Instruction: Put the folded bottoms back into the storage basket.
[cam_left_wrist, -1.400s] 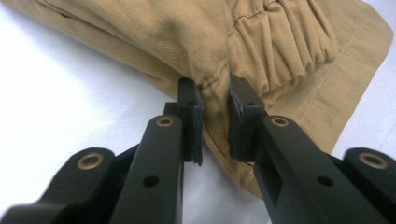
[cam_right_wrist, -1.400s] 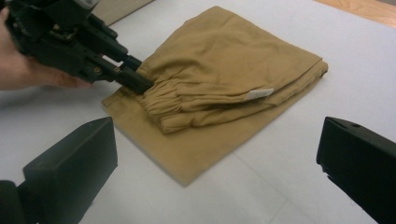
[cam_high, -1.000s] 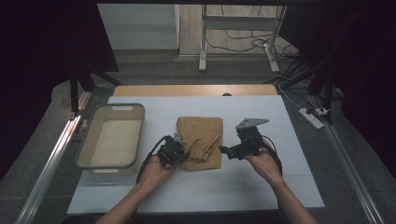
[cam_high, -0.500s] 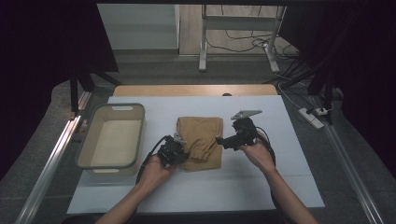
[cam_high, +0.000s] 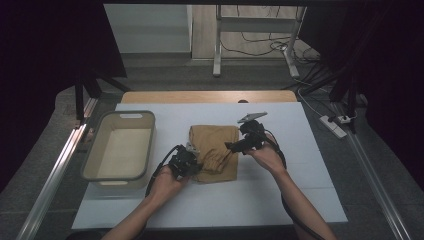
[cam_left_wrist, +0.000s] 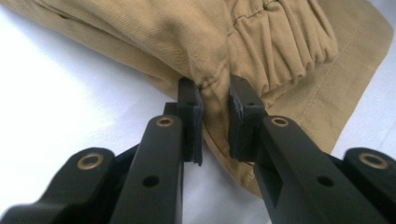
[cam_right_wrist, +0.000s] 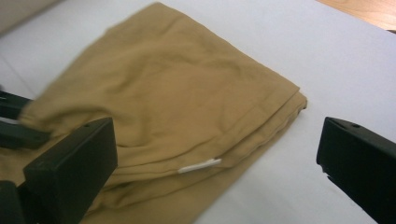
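High view: folded tan trousers (cam_high: 214, 151) lie at the centre of the white surface (cam_high: 300, 195), with a beige bin (cam_high: 120, 150) just to their left. The left tongs (cam_high: 186, 161) sit at the near-left corner of the trousers. Left gripper view confirms these tongs clenched on a pinch of cloth just below the elastic waistband (cam_left_wrist: 280, 46). The right tongs (cam_high: 235, 146) hover over the right edge of the trousers; right gripper view shows their jaws spread wide, holding nothing, with the layered fold edge and a small white tag (cam_right_wrist: 200, 165) between them.

Step in hand, as judged: securing the second grip for a two-point lift or a further fold. The next move calls for lowering the right tongs onto the fold edge and closing on all layers together, so none slips loose.

Beyond the surface are a wooden strip (cam_high: 210, 96), a grey floor, a power strip (cam_high: 336, 126), loose cables and dark curtains.
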